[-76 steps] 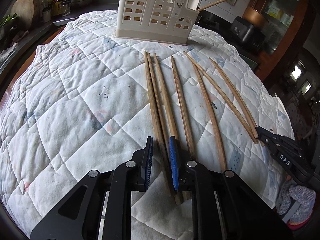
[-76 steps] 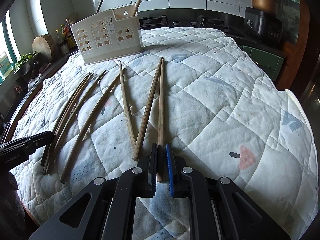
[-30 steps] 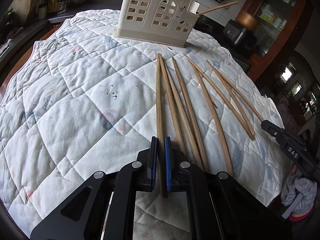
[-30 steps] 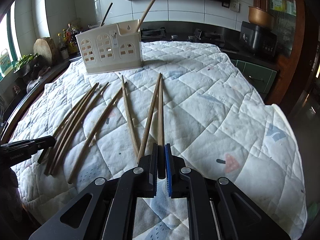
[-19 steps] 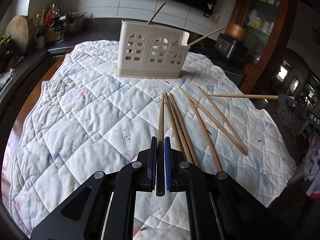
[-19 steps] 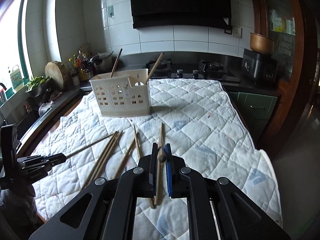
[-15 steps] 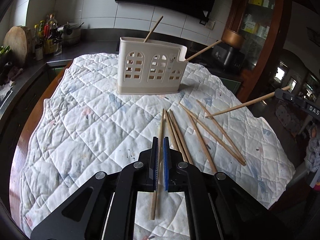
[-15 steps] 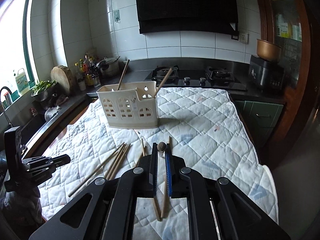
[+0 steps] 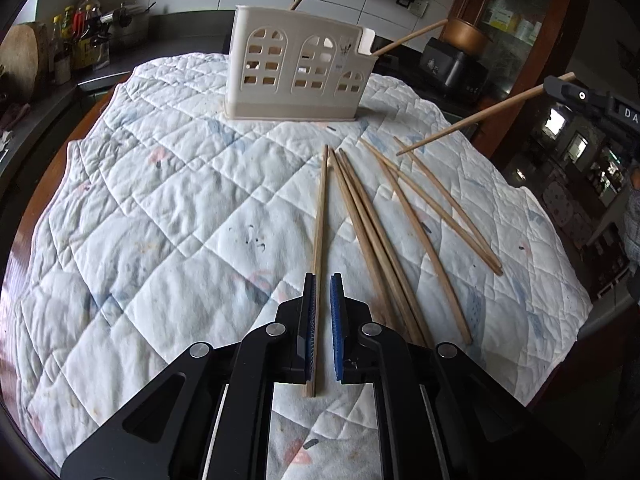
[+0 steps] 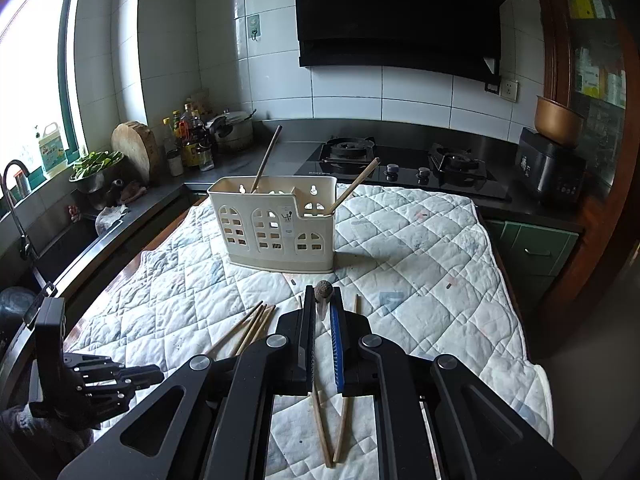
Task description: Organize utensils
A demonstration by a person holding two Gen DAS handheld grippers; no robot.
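A cream utensil holder [image 9: 298,68] [image 10: 276,224] stands at the far side of the quilted cloth with two chopsticks in it. Several wooden chopsticks [image 9: 376,236] lie on the cloth. My left gripper [image 9: 322,280] has its jaws slightly apart around one chopstick [image 9: 320,216] that lies flat on the cloth; it shows at the left of the right wrist view [image 10: 120,376]. My right gripper [image 10: 322,292] is shut on a chopstick [image 10: 323,290] seen end-on, raised above the cloth; in the left wrist view that chopstick [image 9: 480,116] slants down from the right gripper [image 9: 560,86].
A counter with bottles [image 10: 188,136], a cutting board [image 10: 134,148] and a sink tap [image 10: 16,200] runs along the left. A gas stove [image 10: 404,160] and a cooker [image 10: 552,168] are behind. Two more chopsticks [image 10: 332,420] lie under my right gripper.
Both grippers shut on a chopstick and lifted. The left one has since come back down and its jaws have parted, leaving its chopstick flat on the cloth. The right one rose higher.
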